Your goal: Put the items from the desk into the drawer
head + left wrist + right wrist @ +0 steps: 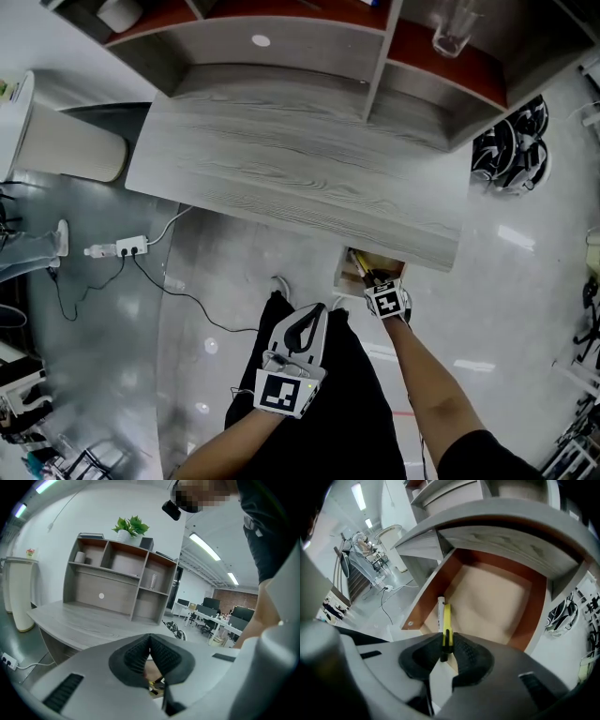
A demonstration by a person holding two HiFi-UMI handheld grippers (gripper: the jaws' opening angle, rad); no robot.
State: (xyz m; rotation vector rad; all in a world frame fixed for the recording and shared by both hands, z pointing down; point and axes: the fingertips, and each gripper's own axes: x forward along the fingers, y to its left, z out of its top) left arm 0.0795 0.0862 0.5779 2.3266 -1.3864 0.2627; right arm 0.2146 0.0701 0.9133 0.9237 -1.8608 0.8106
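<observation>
The drawer stands pulled out under the right front of the grey wooden desk. My right gripper hangs over it, pointing steeply down. Its jaws are shut on a thin yellow tool with a black end. A white pen lies along the left wall of the drawer, whose tan bottom is otherwise bare. My left gripper is held lower, near my body. It is shut with nothing between the pads, and points towards the desk.
A shelf unit stands at the back of the desk, with a glass in one compartment. A power strip and its cables lie on the floor at left. Black-and-white helmets lie right of the desk, a white bin to its left.
</observation>
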